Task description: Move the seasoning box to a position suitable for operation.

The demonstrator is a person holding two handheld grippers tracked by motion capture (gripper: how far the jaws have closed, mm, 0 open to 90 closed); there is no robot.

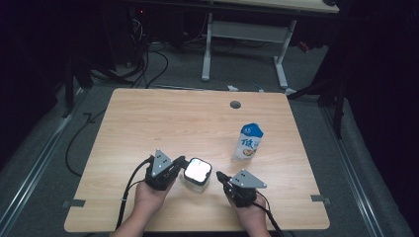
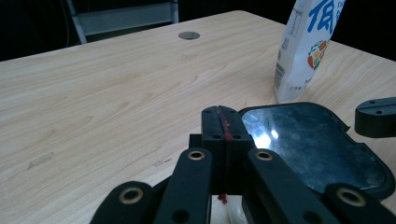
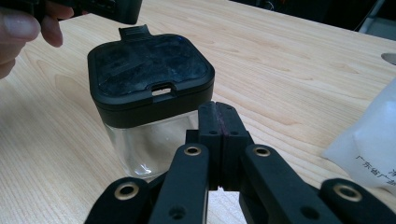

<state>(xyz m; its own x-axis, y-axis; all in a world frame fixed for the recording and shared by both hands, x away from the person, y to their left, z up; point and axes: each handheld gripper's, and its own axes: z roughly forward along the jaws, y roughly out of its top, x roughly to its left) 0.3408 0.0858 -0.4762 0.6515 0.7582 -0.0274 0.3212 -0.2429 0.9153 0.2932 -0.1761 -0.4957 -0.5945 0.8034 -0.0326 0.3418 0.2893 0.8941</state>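
A person's two hands come up over the near edge of a wooden table (image 1: 148, 123), and each hand holds a black gripper. The clear box (image 1: 197, 172) sits between them, close to the near edge.

The left hand (image 1: 148, 200) lies low on the table, to the left of the box. Its left gripper (image 1: 181, 161) points across at the box, and its tips sit just beside the box's lid. The two jaws are pressed tight together with nothing between them. In the left gripper view a thin red line runs down where the jaws meet.

The right hand (image 1: 254, 217) lies on the other side of the box. Its right gripper (image 1: 220, 176) points back at the box, with its tips near the box's right side. I cannot tell if they touch it. These jaws are pressed together too and pinch nothing. A flat grey three-cornered plate sits on top of each gripper, and a black cable trails from each one toward the person.

The box is square with round corners. Its walls are clear and smooth like glass, and its black lid (image 3: 149, 70) is shiny, with a small tab at one edge.

A milk carton (image 1: 248, 141) stands upright past the box, farther from the person and off to the right. It is white with blue writing and a folded pointed top. The table is light wood with fine grain, and a small round hole (image 1: 235, 104) sits far beyond the box.
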